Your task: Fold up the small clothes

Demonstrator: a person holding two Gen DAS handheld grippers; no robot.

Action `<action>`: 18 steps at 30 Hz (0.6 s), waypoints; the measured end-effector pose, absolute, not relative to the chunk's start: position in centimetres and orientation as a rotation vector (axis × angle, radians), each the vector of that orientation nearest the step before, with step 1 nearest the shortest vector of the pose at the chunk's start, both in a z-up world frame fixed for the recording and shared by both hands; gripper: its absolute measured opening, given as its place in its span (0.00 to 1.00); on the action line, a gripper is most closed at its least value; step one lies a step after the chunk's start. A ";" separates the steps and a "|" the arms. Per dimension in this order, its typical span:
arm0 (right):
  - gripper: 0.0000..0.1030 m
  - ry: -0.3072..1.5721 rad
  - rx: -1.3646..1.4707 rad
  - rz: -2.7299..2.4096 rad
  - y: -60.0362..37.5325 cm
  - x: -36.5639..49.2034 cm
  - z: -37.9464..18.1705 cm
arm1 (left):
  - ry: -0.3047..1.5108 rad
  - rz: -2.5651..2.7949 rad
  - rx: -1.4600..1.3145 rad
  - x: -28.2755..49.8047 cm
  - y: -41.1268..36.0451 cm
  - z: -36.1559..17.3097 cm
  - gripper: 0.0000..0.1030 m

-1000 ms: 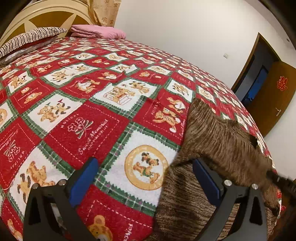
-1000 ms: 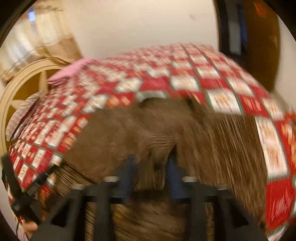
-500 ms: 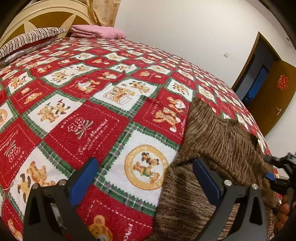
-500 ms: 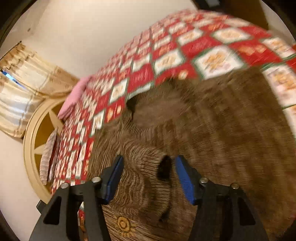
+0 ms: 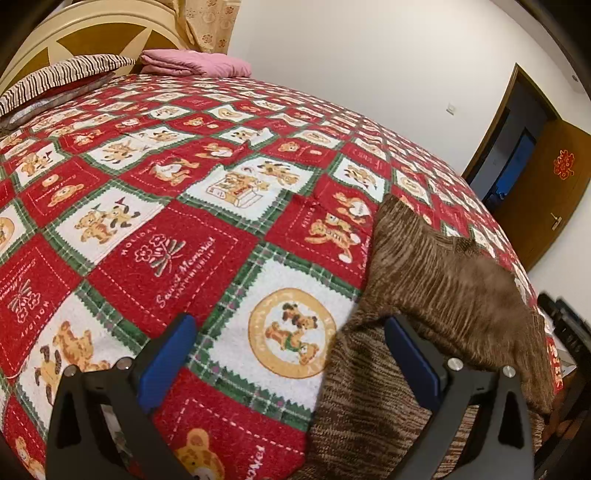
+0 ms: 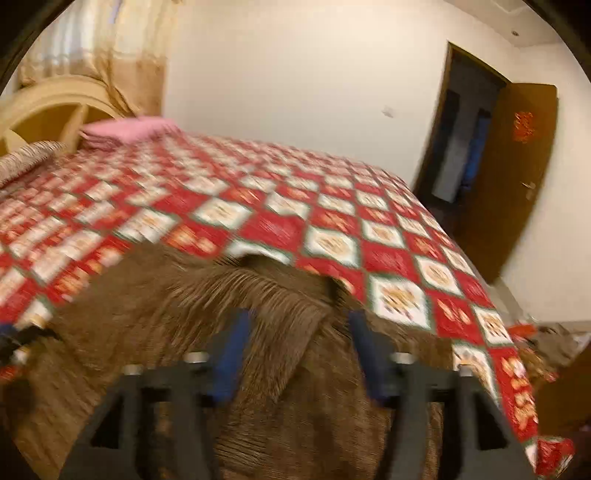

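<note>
A brown knitted sweater (image 5: 436,280) lies on the red and white patterned bedspread (image 5: 177,236), at the right in the left wrist view. One sleeve is folded across its body. My left gripper (image 5: 291,343) is open and empty, low over the bedspread, its right finger at the sweater's left edge. In the right wrist view the sweater (image 6: 177,317) fills the foreground, blurred. My right gripper (image 6: 299,343) is open above the folded sleeve and holds nothing. Part of the right gripper (image 5: 565,325) shows at the far right of the left wrist view.
A pink folded blanket (image 5: 192,62) and a striped pillow (image 5: 66,70) lie by the cream headboard (image 5: 92,33). A brown door (image 6: 517,173) stands open at the right beyond the bed's edge. Clutter lies on the floor (image 6: 554,336) at the bed's right side.
My right gripper has opened wider, let go of the sleeve and swung up and back from it. The left gripper has not moved.
</note>
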State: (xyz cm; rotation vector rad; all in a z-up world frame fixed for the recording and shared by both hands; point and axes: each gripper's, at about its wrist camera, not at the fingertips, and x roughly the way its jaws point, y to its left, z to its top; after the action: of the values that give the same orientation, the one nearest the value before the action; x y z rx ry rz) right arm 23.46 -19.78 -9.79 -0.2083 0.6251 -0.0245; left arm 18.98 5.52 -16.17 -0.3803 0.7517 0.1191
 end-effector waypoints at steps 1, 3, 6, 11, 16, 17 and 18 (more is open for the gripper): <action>0.60 0.644 -0.201 -0.086 -20.7 23.7 -10.1 | 0.753 0.120 -0.378 19.0 5.5 -16.2 1.00; 0.60 0.653 -0.164 -0.180 -22.2 23.5 -10.1 | 0.754 0.122 -0.375 18.9 5.6 -16.2 1.00; 0.60 0.666 -0.008 -0.129 -24.6 21.6 -9.7 | 0.752 0.120 -0.379 18.9 5.6 -16.2 1.00; 0.31 0.722 0.169 0.057 -24.6 19.3 -10.2 | 0.754 0.122 -0.374 18.9 5.6 -16.2 1.00; 0.15 0.823 0.054 0.198 -19.7 19.2 -12.3 | 0.752 0.120 -0.377 18.9 5.5 -16.2 1.00; 0.15 0.835 0.035 0.200 -19.2 19.2 -12.9 | 0.753 0.121 -0.376 19.0 5.5 -16.2 1.00; 0.15 0.870 0.027 0.196 -19.0 19.4 -13.8 | 0.755 0.122 -0.375 19.0 5.5 -16.2 1.00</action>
State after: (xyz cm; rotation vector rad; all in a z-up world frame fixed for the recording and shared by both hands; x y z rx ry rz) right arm 19.42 -19.02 -13.78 0.0274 0.8701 0.1956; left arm 18.99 5.52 -16.20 -0.3750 0.7546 0.1216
